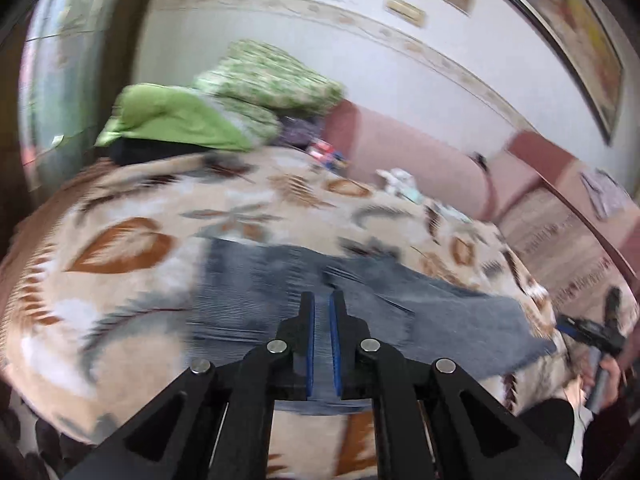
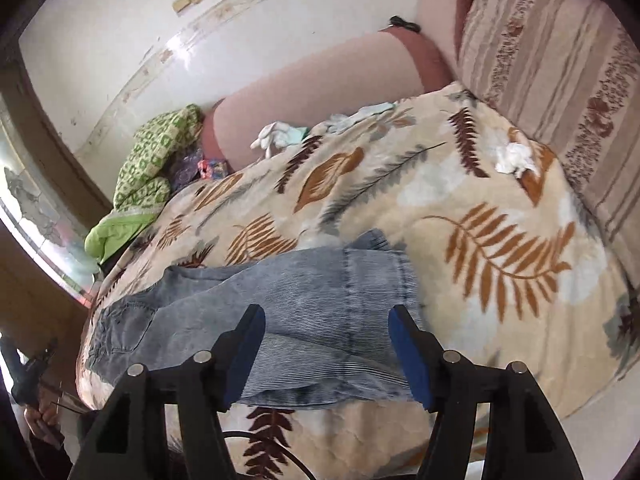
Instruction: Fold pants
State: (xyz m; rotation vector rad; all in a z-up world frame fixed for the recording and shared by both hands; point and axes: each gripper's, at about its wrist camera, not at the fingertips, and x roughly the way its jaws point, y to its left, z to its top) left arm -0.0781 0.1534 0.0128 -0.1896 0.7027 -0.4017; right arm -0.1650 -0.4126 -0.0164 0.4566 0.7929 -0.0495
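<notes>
**Pants on the bed, both grippers empty above them**

Your left gripper [image 1: 322,300] hangs over the pants [image 1: 360,300] with its blue-padded fingers [image 1: 311,344] nearly together, just a thin slit between them and no cloth pinched in it. The left wrist view is badly smeared, so fine detail on the fabric is lost there.

Your right gripper [image 2: 326,316] has its fingers [image 2: 412,356] spread wide, nothing between the pads; the pants [image 2: 320,292] show through the gap underneath.

The pants are washed-out blue-grey ribbed denim, lying on the bed blanket [image 2: 500,208], a cream one with brown and grey leaf prints. In the right wrist view they lie near the bed's front edge, rumpled and partly doubled over, with one layer on top of another and a pocket visible toward the left end.

Further back on the bed: a green patterned quilt [image 2: 152,160] bundled by the wall, white gloves [image 2: 276,136], a crumpled white tissue [image 2: 514,158]. A striped cushion [image 2: 560,80] sits at the right side.

Your other gripper [image 1: 596,332] shows at the right edge of the left wrist view, past the pants' end.
</notes>
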